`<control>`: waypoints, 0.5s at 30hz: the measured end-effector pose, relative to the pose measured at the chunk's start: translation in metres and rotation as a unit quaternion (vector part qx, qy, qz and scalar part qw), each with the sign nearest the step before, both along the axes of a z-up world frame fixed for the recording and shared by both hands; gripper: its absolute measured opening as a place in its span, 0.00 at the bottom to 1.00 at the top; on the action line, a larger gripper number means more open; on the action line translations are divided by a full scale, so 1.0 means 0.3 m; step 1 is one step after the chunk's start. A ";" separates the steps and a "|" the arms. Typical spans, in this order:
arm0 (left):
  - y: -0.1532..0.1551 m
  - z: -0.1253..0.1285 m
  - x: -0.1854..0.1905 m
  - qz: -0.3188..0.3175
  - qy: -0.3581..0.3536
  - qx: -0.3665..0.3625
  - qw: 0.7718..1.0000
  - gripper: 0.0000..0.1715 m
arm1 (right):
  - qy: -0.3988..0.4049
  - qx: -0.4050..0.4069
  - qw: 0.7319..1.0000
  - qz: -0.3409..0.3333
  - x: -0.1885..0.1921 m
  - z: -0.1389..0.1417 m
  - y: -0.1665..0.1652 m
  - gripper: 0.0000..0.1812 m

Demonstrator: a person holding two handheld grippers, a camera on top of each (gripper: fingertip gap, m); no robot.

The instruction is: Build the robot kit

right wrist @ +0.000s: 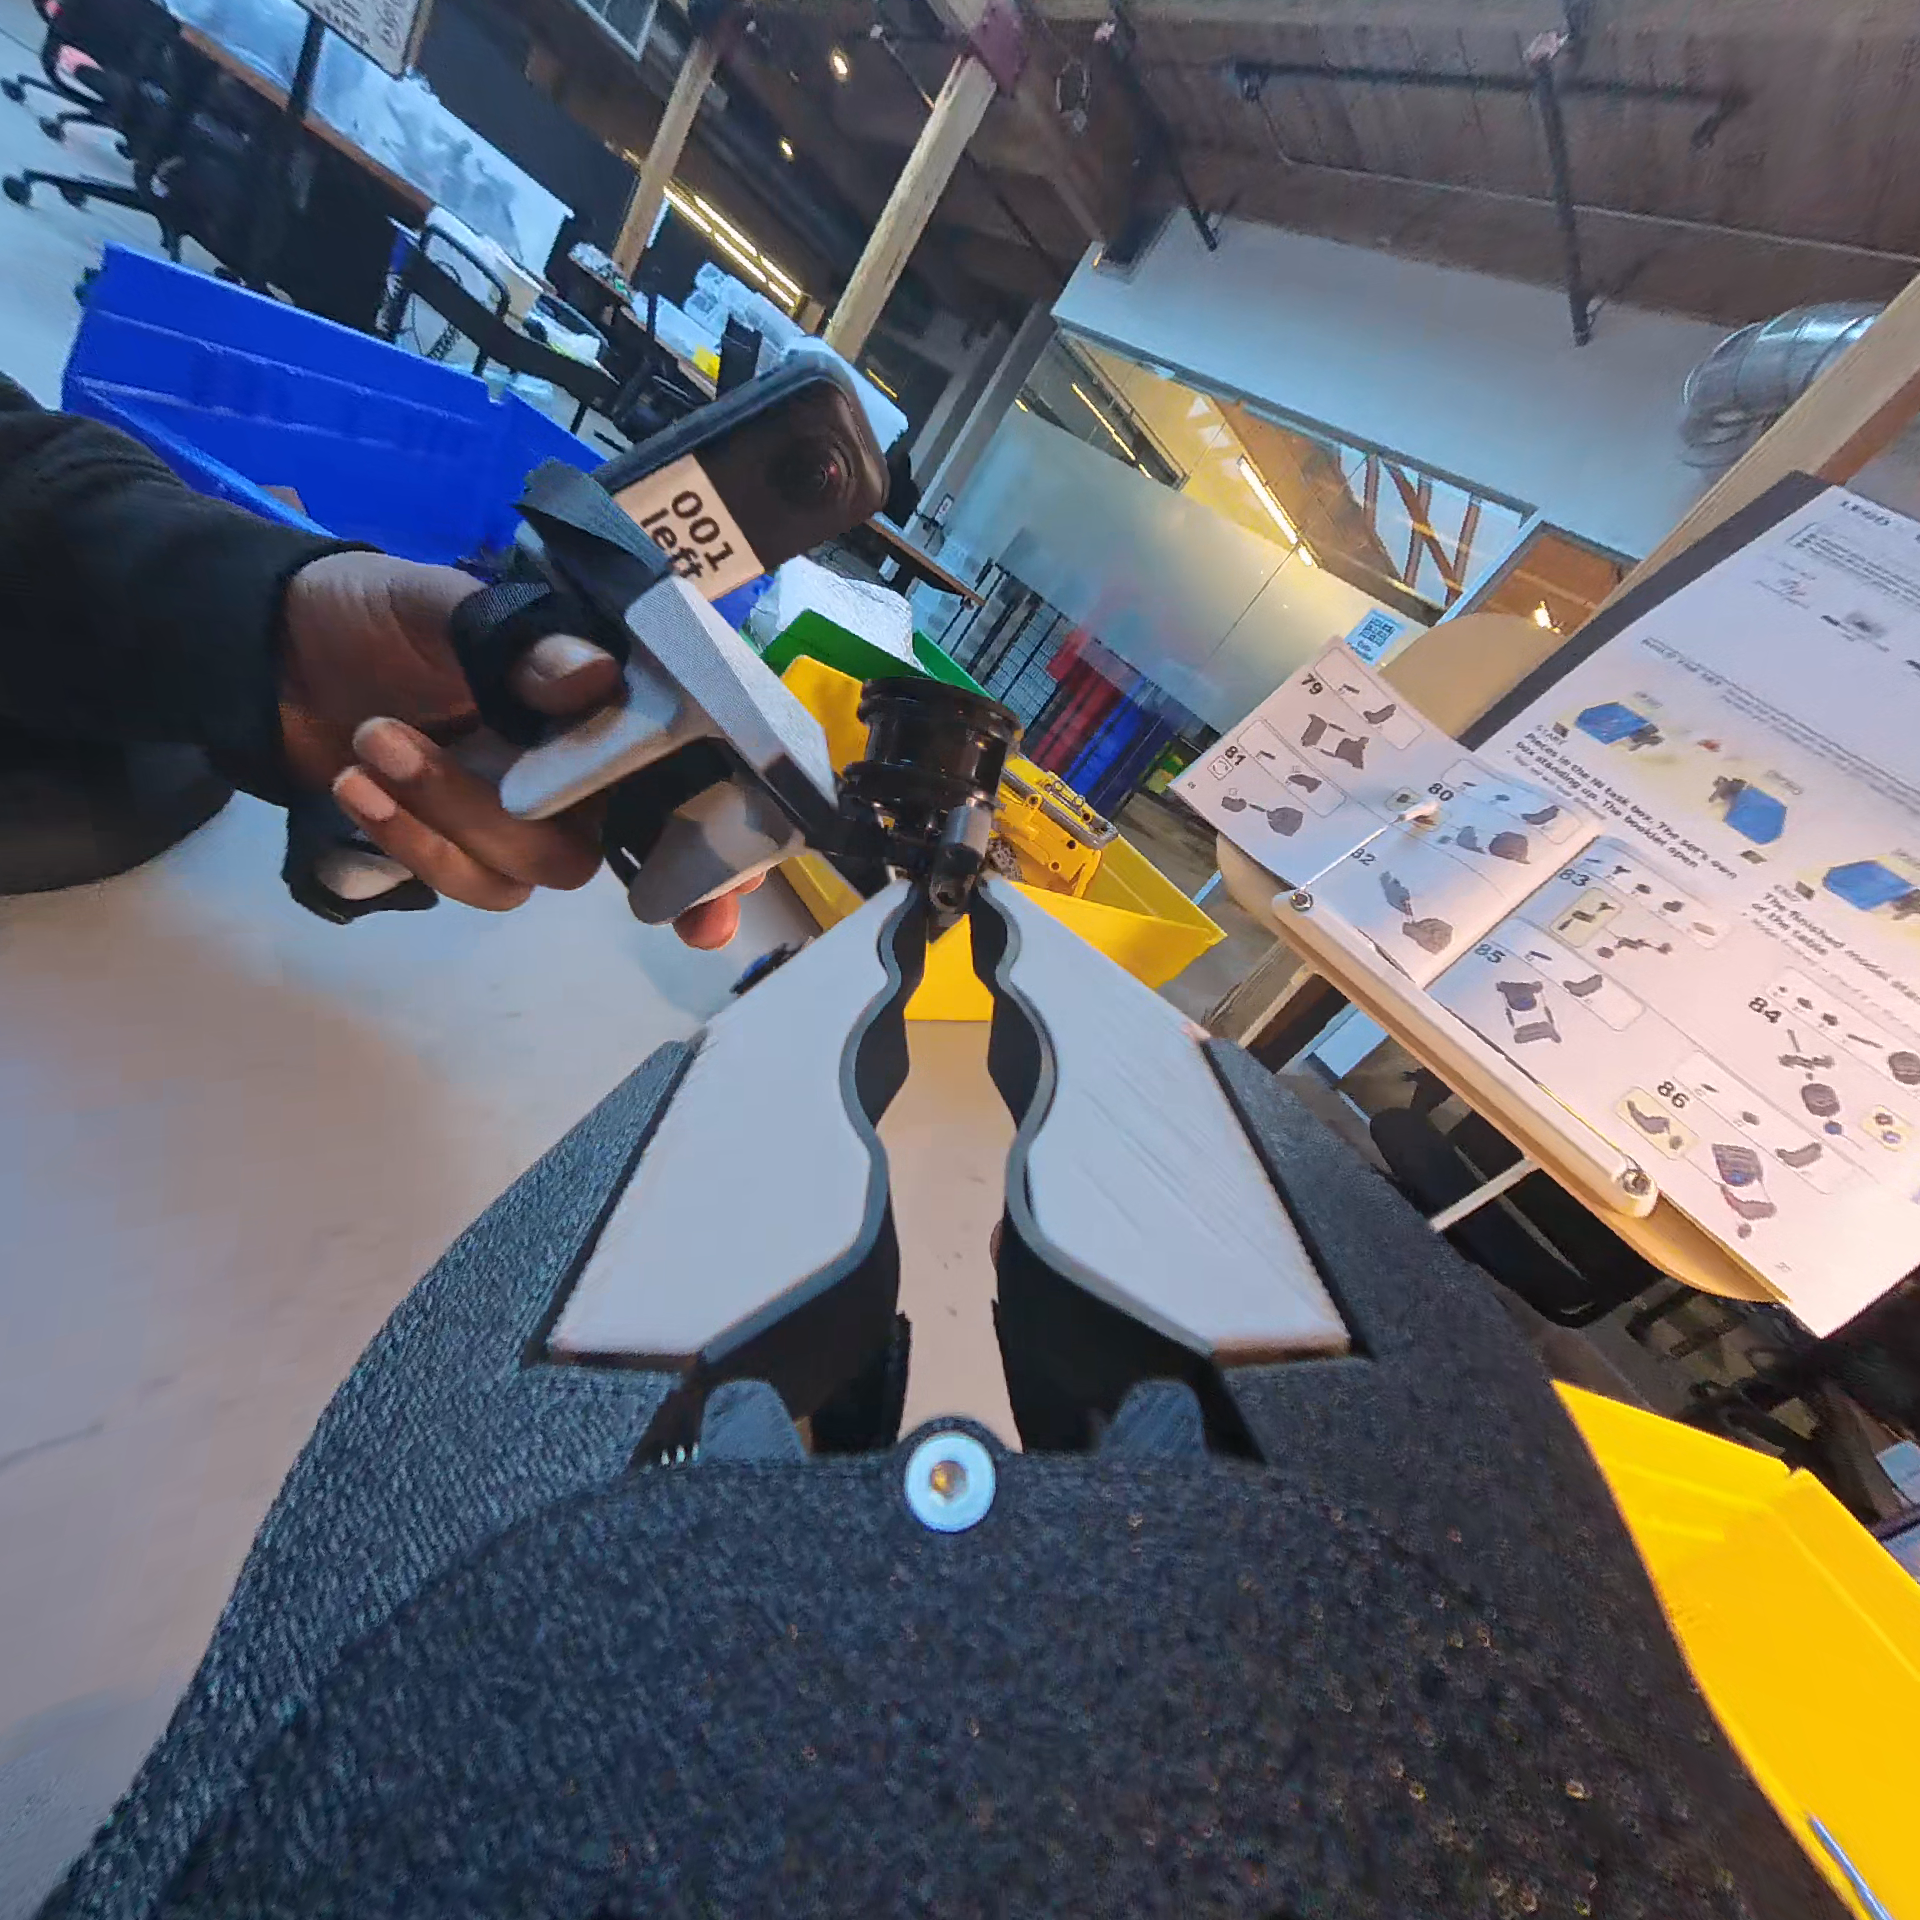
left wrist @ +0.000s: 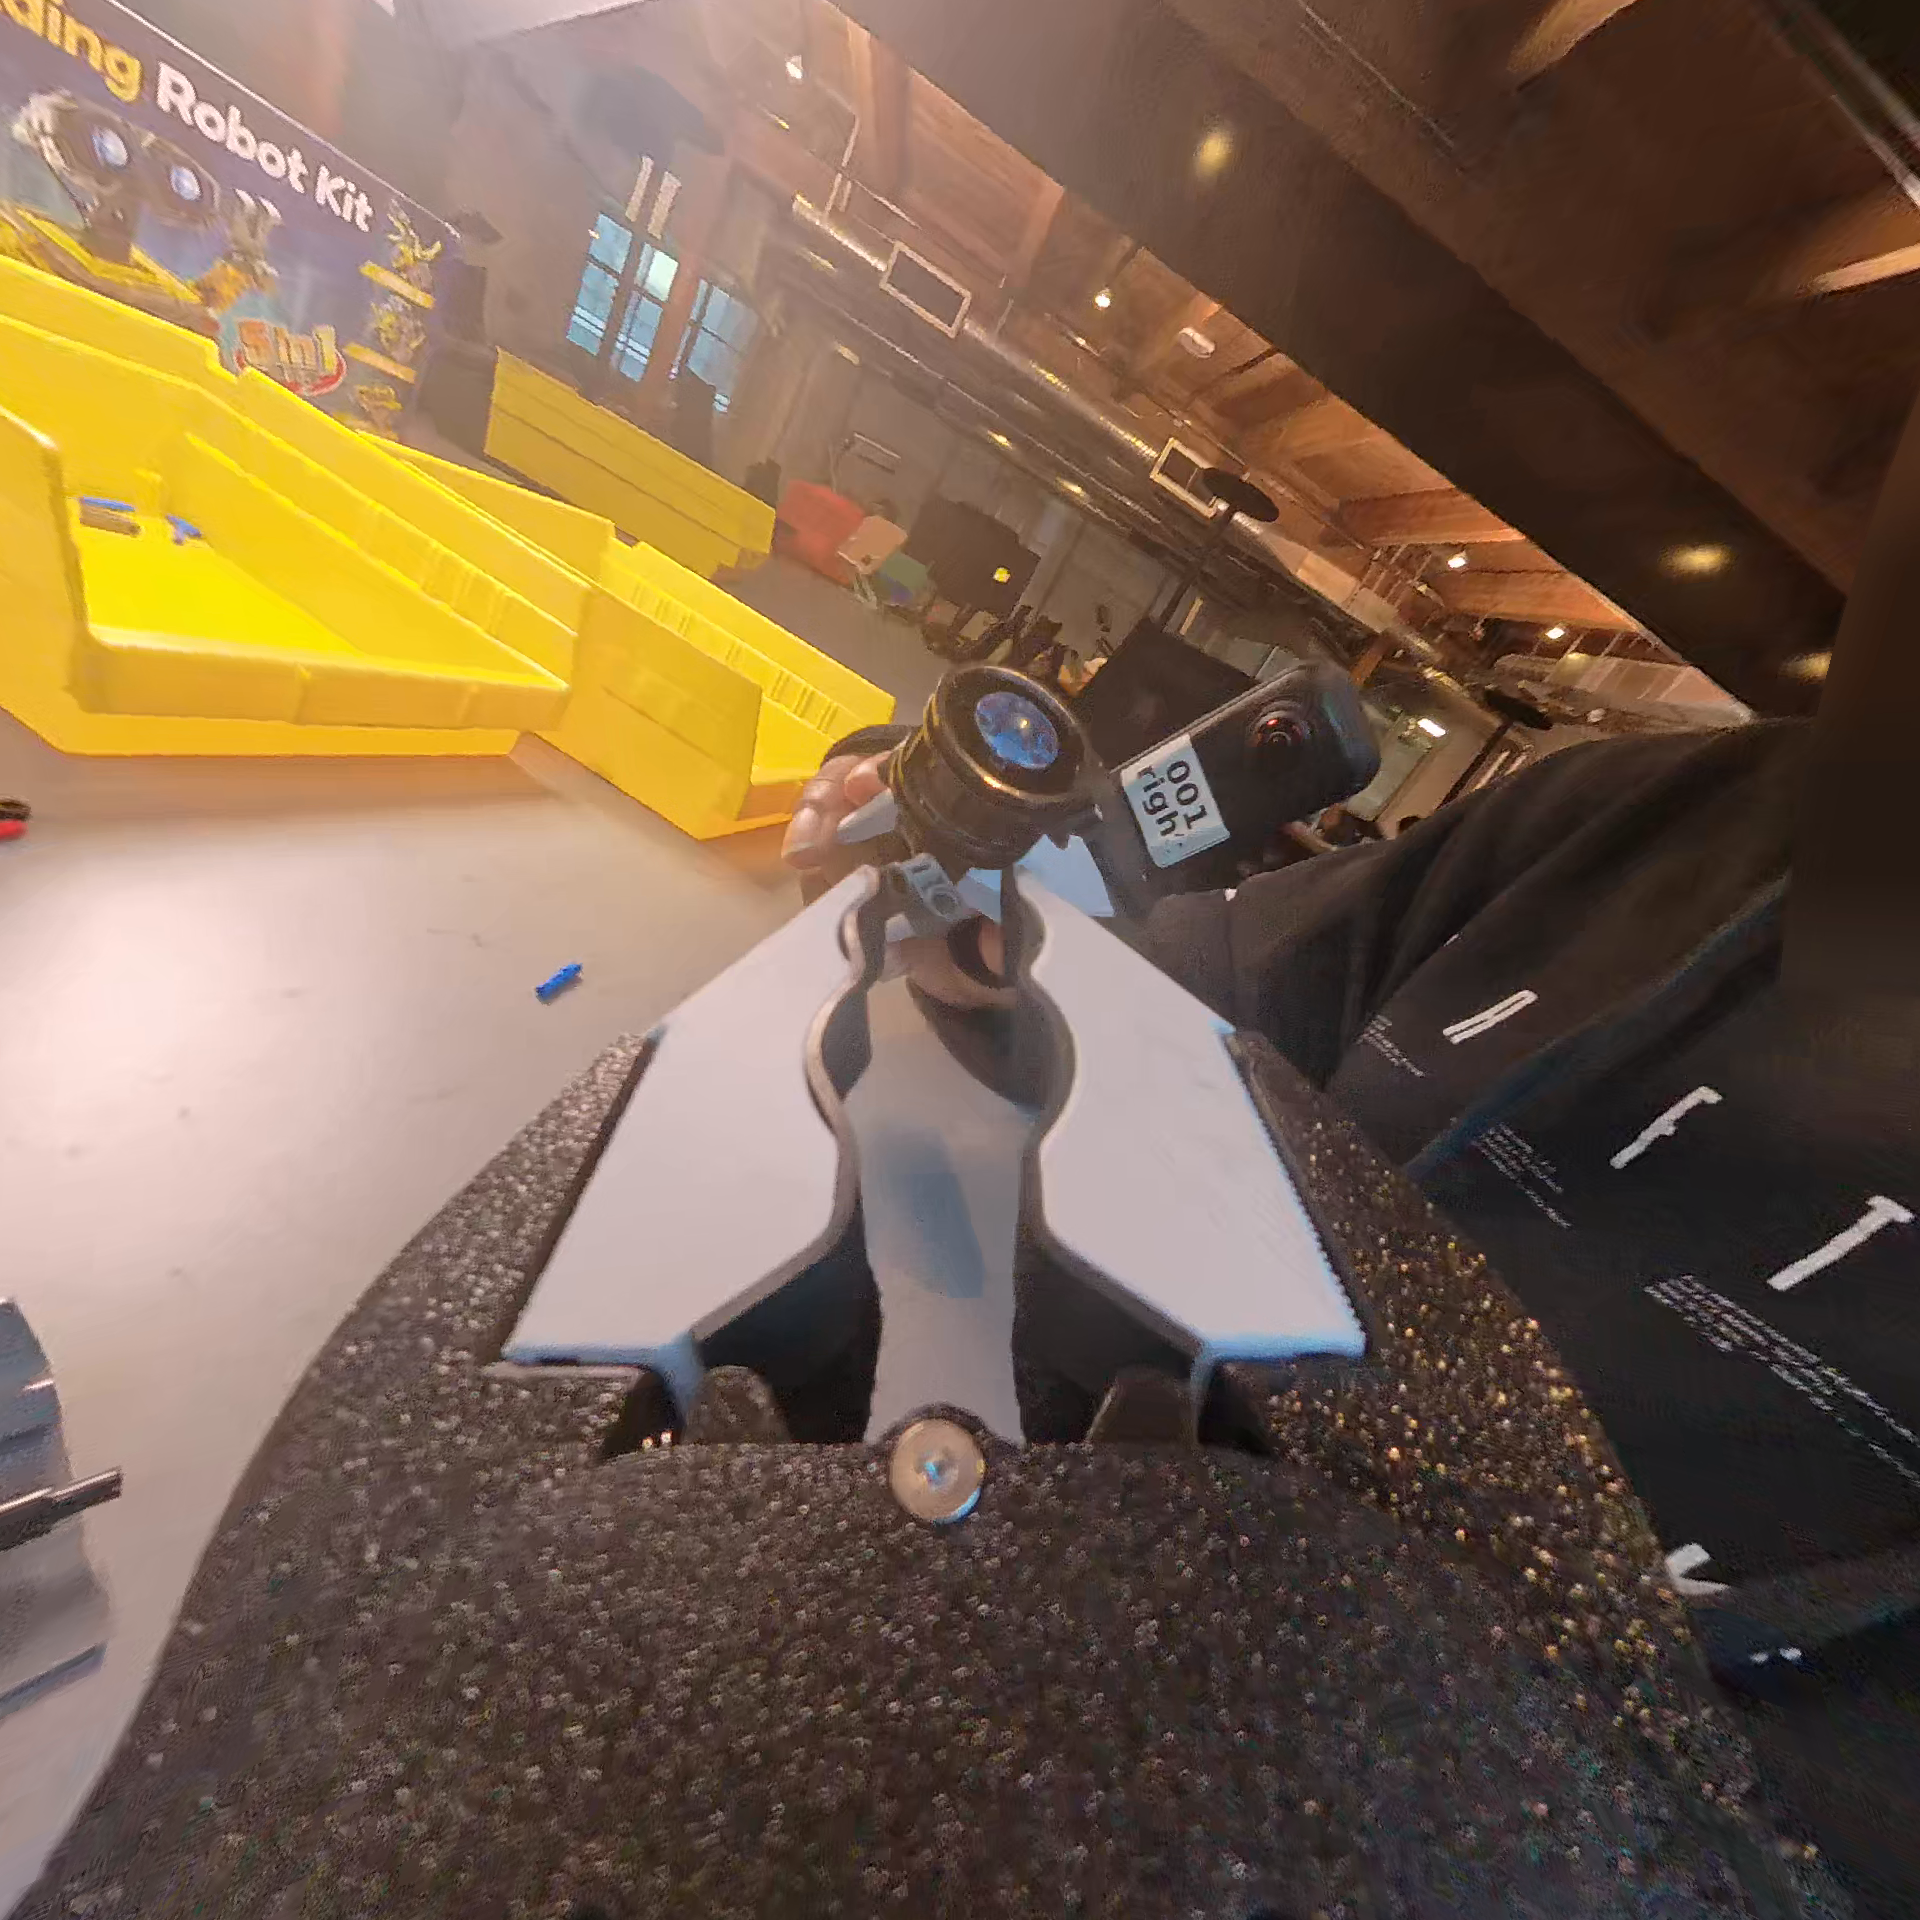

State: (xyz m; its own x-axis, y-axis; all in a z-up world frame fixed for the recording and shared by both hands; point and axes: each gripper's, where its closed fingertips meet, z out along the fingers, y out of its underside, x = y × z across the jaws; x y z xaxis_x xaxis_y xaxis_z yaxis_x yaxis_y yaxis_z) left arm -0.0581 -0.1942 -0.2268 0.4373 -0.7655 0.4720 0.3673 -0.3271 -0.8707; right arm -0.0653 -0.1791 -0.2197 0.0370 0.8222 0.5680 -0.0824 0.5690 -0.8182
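Observation:
A small black toy part with a round blue lens (left wrist: 992,764) and a grey connector beam (left wrist: 928,883) is held in the air between both grippers. My left gripper (left wrist: 930,899) is shut on the grey beam under the lens barrel. In the right wrist view the same black barrel (right wrist: 935,748) sits just above my right gripper (right wrist: 940,896), which is shut on the part's small grey pin end. The left gripper (right wrist: 831,821) comes in from the left, held by a hand (right wrist: 416,727). The right gripper's camera (left wrist: 1278,748) faces me behind the part.
Yellow sorting trays (left wrist: 312,623) and a toy kit box (left wrist: 208,208) stand at the far left. A loose blue pin (left wrist: 558,980) lies on the grey table. An instruction booklet on a stand (right wrist: 1558,935), yellow bins (right wrist: 1122,914) and blue bins (right wrist: 312,416) surround the work area. My two grippers' fingertips are within a few centimetres of each other.

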 end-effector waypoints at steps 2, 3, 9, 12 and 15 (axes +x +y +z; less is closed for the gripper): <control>-0.002 -0.008 -0.004 0.014 0.026 0.011 1.000 0.08 | -0.007 -0.005 1.000 0.007 -0.002 -0.008 -0.007 0.04; -0.005 -0.013 -0.006 0.021 0.037 0.017 0.999 0.08 | -0.010 -0.007 1.000 0.011 -0.003 -0.012 -0.010 0.04; 0.009 -0.050 -0.030 0.078 0.121 0.038 0.989 0.08 | -0.048 -0.060 0.996 0.042 -0.007 -0.055 -0.007 0.07; 0.017 -0.072 -0.042 0.099 0.168 0.049 0.979 0.08 | -0.073 -0.086 0.991 0.069 0.002 -0.068 -0.010 0.10; 0.016 -0.094 -0.029 0.095 0.197 0.050 0.975 0.08 | -0.086 -0.075 0.990 0.086 0.015 -0.080 -0.017 0.09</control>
